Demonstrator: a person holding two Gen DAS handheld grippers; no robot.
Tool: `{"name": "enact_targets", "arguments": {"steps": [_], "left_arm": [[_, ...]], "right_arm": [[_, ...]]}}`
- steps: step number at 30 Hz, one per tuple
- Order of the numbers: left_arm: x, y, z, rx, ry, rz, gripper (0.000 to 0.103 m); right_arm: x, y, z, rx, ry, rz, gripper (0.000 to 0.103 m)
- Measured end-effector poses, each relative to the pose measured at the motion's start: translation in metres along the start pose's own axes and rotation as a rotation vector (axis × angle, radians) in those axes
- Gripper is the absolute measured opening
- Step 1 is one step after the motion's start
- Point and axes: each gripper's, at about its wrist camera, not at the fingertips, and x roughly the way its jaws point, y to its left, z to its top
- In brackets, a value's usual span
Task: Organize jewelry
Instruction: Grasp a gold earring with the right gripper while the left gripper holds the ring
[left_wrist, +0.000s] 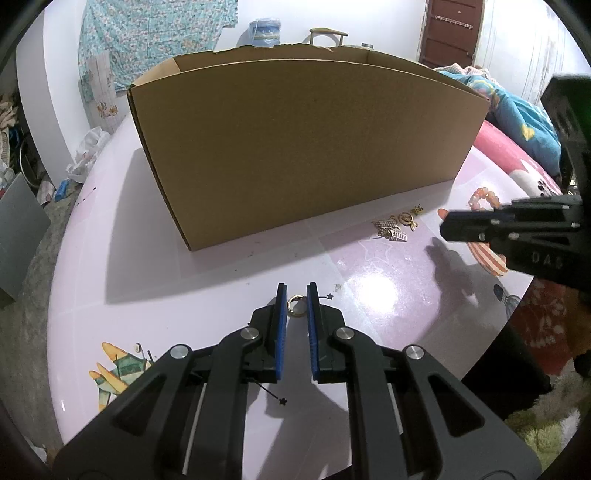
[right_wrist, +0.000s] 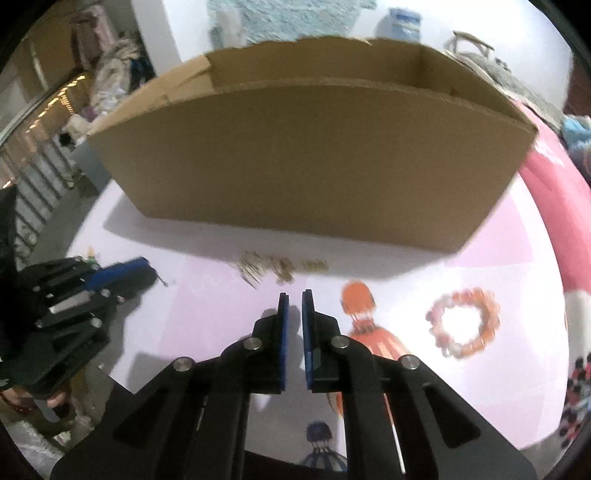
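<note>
The left gripper (left_wrist: 296, 291) pinches a small gold ring (left_wrist: 295, 305) on the pink table (left_wrist: 207, 273), so pickup looks in hand; next it must lift over the cardboard box (left_wrist: 295, 147) wall. Gold earrings (left_wrist: 397, 224) and a bead bracelet (right_wrist: 463, 323) wait rightward. The right gripper (right_wrist: 294, 301) is nearly closed on nothing. The box's inside is hidden; the right view is blurred.
</note>
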Motion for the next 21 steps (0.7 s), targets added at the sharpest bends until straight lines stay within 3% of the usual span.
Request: {"name": "enact_targets", "arguments": {"steps": [6,12,21], "left_arm": [[0.000,0.001,0.000,0.003,0.000,0.004,0.010],[0.001,0.003,0.001,-0.005,0.002,0.001,0.010],[0.000,0.002,0.001,-0.005,0.001,0.000,0.010]], "right_arm": [[0.016,0.019,0.013,-0.084,-0.012,0.054,0.012],[0.020,0.031,0.004,-0.186,0.010,0.023,0.012],[-0.002,0.000,-0.009,-0.050,0.009,0.078,0.005]]}}
